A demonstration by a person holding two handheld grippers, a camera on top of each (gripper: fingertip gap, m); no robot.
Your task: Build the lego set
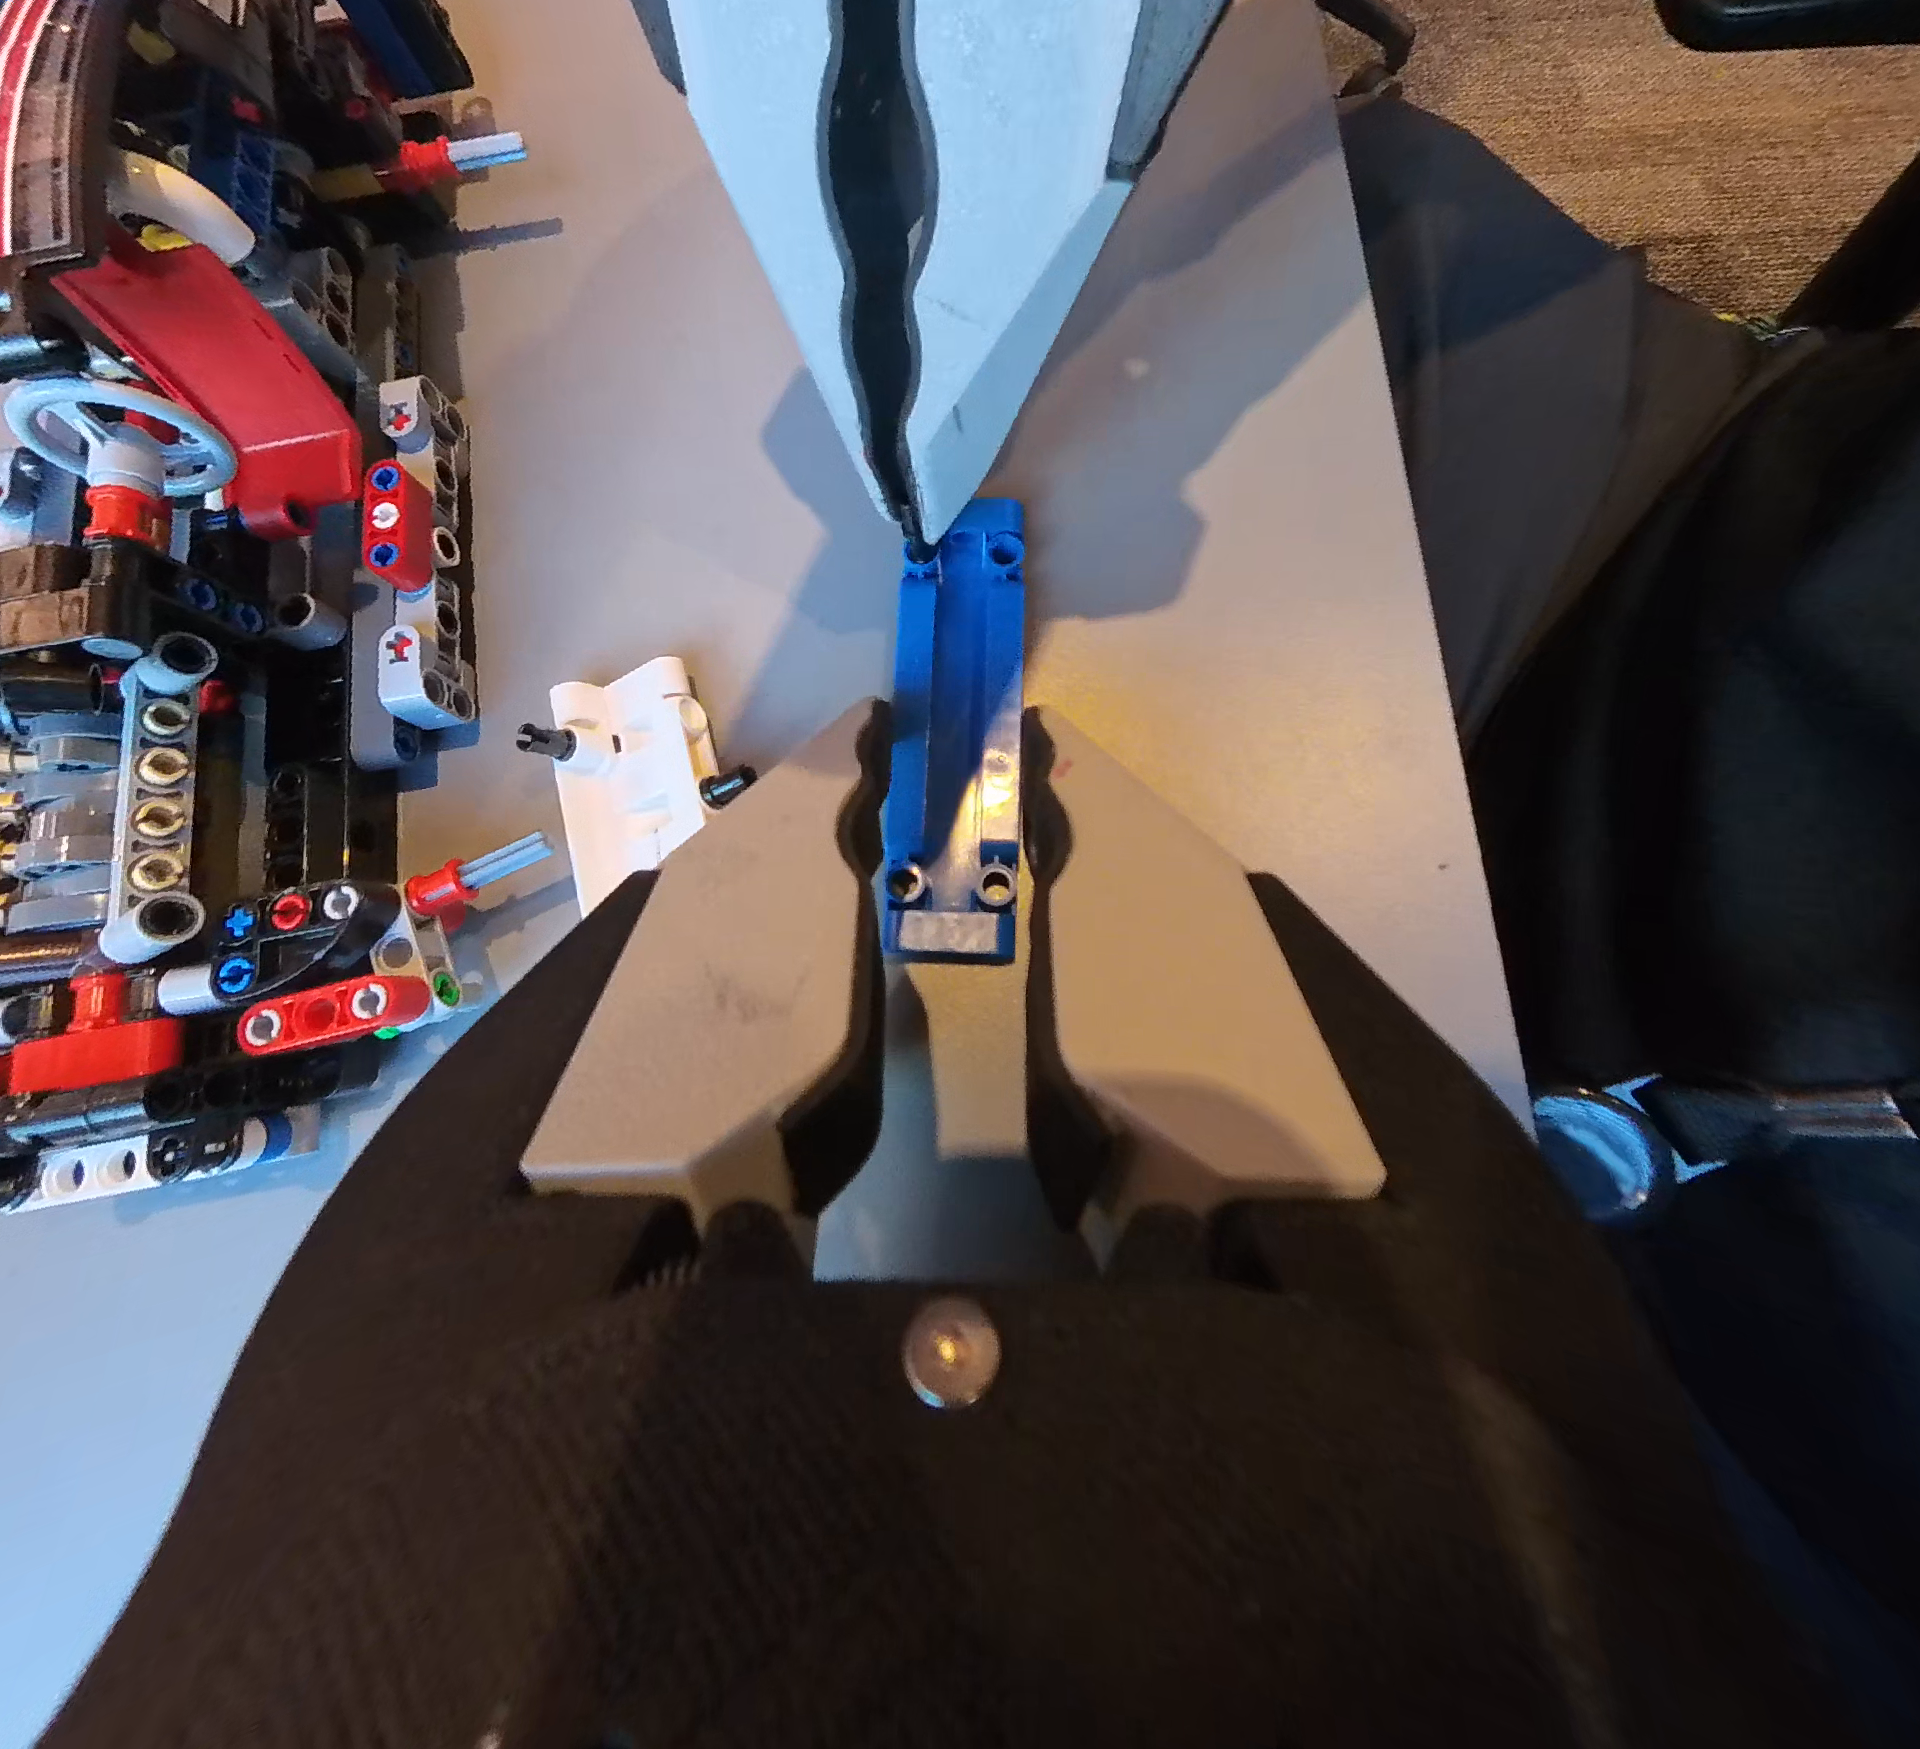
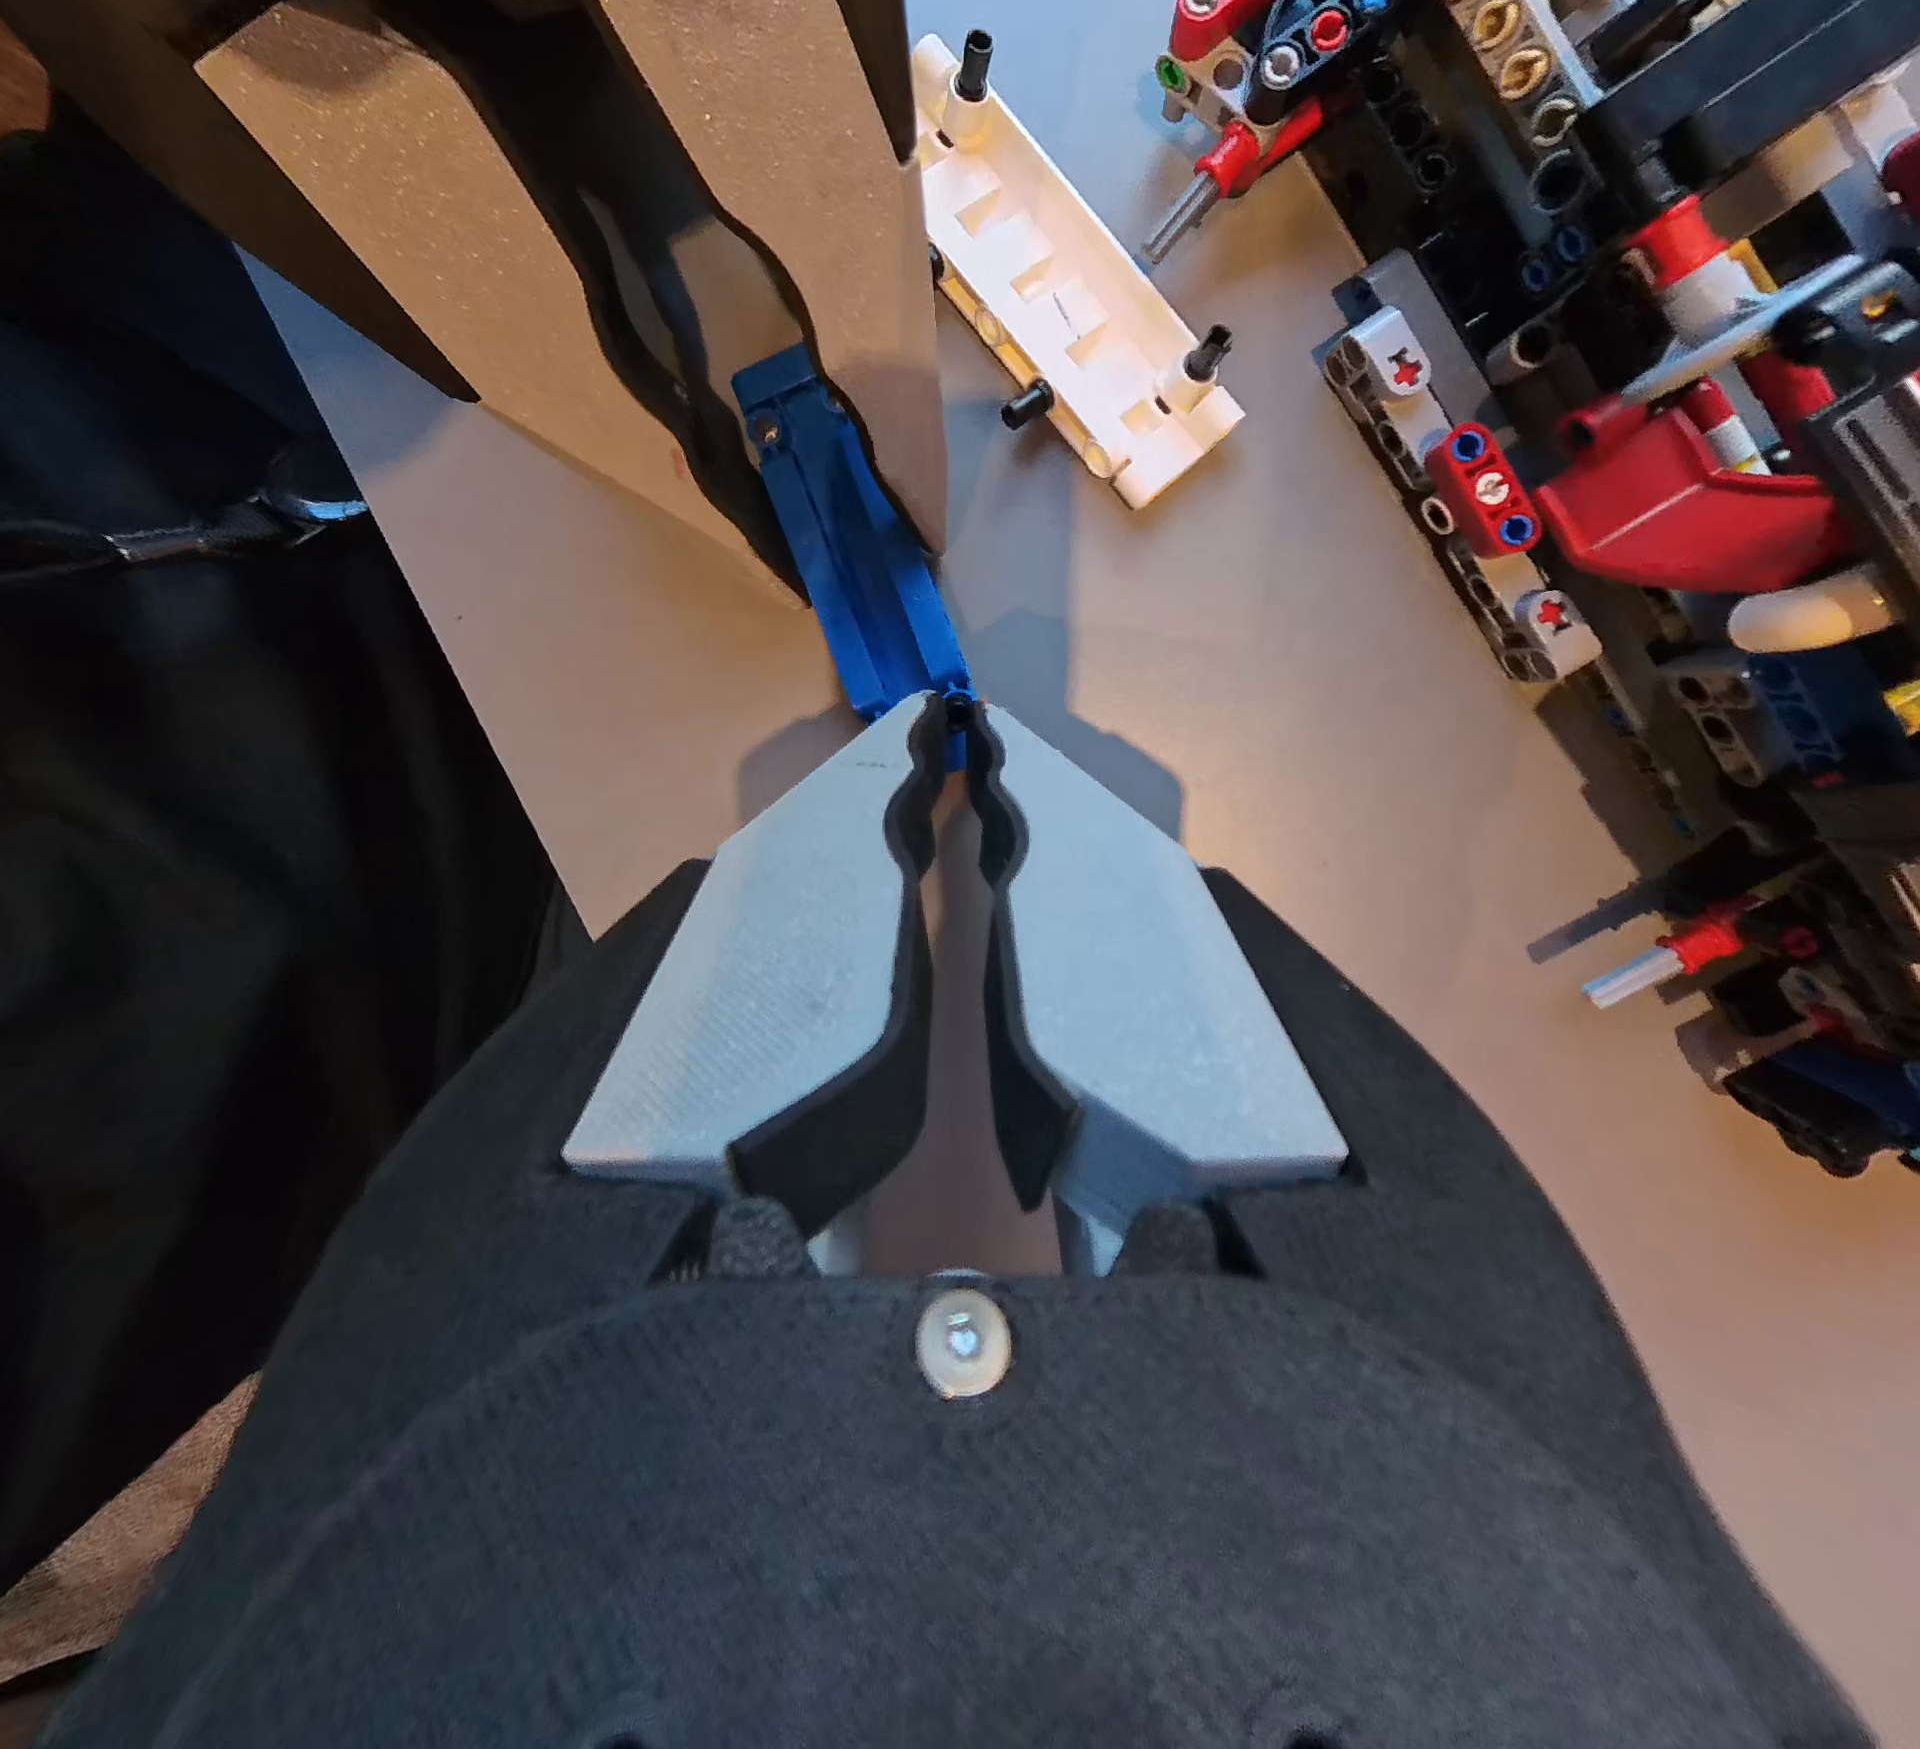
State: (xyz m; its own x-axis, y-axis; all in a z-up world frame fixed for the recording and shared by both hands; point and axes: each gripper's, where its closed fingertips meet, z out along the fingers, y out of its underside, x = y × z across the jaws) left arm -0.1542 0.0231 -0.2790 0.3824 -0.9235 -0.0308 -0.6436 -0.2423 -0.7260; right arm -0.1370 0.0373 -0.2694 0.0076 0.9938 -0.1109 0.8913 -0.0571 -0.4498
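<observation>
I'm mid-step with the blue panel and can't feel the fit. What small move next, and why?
Probably push the black pin straight down into the corner hole of the blue panel. The right gripper has its jaws shut on the pin right at that end hole, and the left gripper clamps the panel's sides on the table, so it seems braced.

I've got the panel (image 1: 961,743) betw both grippers near table (image 1: 1226,556) edge; 2nd panel (image 1: 634,785) just left, car (image 1: 208,556) further left.
</observation>
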